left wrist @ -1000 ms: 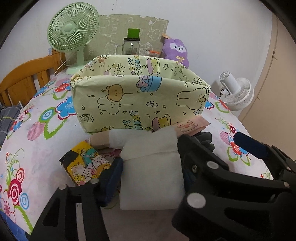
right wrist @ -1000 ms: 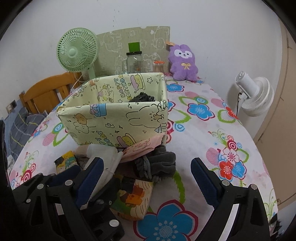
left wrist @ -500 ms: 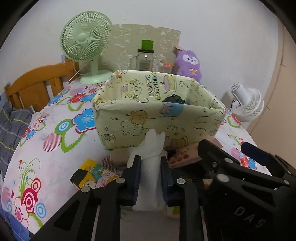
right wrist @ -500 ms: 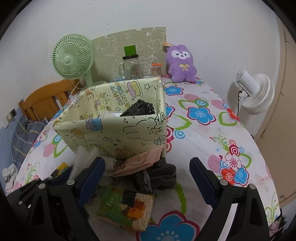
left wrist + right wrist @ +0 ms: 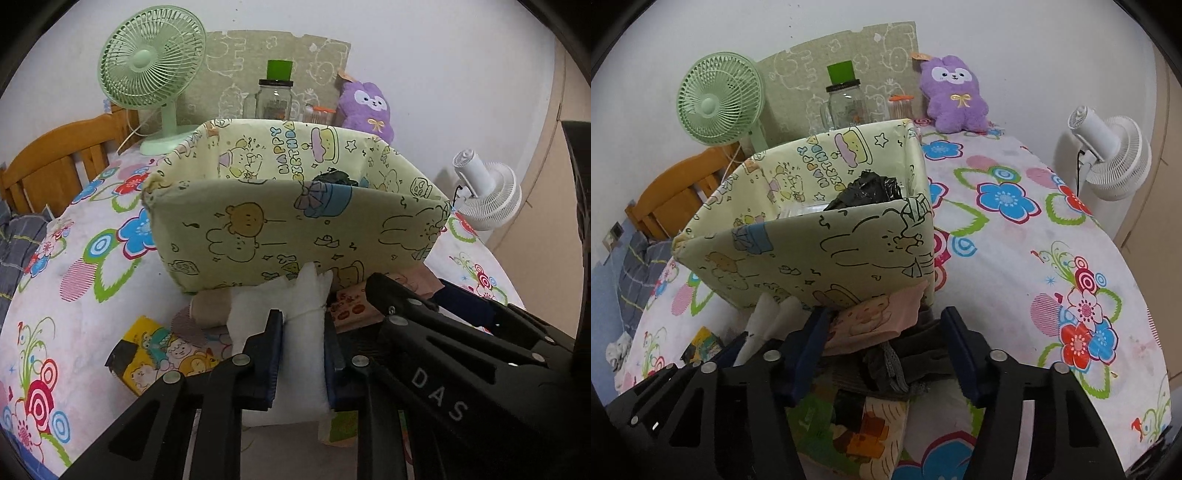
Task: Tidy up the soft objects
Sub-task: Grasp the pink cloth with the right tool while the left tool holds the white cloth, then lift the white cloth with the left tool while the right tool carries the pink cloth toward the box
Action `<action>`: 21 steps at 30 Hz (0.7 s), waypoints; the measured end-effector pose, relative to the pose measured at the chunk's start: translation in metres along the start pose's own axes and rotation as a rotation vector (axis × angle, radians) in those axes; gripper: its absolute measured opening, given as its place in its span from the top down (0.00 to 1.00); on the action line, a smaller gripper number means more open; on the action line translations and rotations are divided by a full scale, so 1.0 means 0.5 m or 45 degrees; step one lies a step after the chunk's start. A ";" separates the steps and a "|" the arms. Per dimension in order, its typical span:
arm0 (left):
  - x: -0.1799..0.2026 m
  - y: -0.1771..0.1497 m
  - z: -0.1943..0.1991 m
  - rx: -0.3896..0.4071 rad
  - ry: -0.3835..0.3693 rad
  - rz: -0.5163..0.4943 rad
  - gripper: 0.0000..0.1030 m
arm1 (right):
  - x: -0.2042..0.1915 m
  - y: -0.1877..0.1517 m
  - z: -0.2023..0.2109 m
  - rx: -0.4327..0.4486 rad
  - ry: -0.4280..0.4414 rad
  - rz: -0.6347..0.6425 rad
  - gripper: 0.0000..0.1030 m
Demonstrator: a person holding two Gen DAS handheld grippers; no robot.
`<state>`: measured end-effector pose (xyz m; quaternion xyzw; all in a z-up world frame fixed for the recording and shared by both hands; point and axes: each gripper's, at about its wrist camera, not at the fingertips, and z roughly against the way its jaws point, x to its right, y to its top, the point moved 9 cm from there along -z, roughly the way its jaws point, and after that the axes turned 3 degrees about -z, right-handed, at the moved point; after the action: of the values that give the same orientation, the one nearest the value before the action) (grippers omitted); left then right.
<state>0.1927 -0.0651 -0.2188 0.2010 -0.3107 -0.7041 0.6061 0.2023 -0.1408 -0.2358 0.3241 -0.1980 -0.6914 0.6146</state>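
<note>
A pale yellow cartoon-print fabric box (image 5: pixel 295 236) stands on the flowered tablecloth; it also shows in the right wrist view (image 5: pixel 812 251), with a black crumpled item (image 5: pixel 866 190) inside. My left gripper (image 5: pixel 301 354) is shut on a white folded cloth (image 5: pixel 303 332) just in front of the box. My right gripper (image 5: pixel 886 350) is open around a pile of a pink printed cloth (image 5: pixel 875 321) and a dark grey cloth (image 5: pixel 905 365). A yellow cartoon-print cloth (image 5: pixel 162 354) lies at the left of the pile.
A green desk fan (image 5: pixel 151 70), a glass jar (image 5: pixel 275 99) and a purple plush (image 5: pixel 365 110) stand behind the box. A white fan (image 5: pixel 1108 155) stands off the table at right. A wooden chair back (image 5: pixel 55 162) is at left.
My left gripper closed on the white cloth and lifted it slightly. My right gripper moved forward over the pink and grey cloths and narrowed.
</note>
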 end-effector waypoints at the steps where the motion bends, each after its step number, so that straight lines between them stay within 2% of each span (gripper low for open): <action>1: 0.000 0.000 -0.002 -0.003 -0.001 0.001 0.83 | -0.001 0.000 -0.002 -0.003 0.005 -0.001 0.46; 2: 0.001 0.000 -0.003 -0.006 -0.002 0.002 0.83 | -0.002 0.000 -0.005 -0.009 0.012 -0.003 0.48; 4: 0.001 0.001 -0.006 -0.009 -0.003 0.013 0.83 | -0.007 0.001 -0.009 -0.013 0.023 -0.004 0.60; 7: 0.000 0.003 -0.006 -0.007 -0.001 0.016 0.83 | -0.011 0.003 -0.010 -0.013 0.043 -0.012 0.68; 13: -0.003 0.010 0.008 0.016 0.005 0.010 0.87 | -0.016 0.007 0.002 0.005 0.066 -0.030 0.79; 21: -0.004 0.018 0.043 0.059 0.008 0.008 0.91 | -0.028 0.013 0.032 0.035 0.094 -0.032 0.86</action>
<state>0.1853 -0.0594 -0.1973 0.2164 -0.3256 -0.6941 0.6044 0.1964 -0.1300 -0.2171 0.3603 -0.1808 -0.6837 0.6083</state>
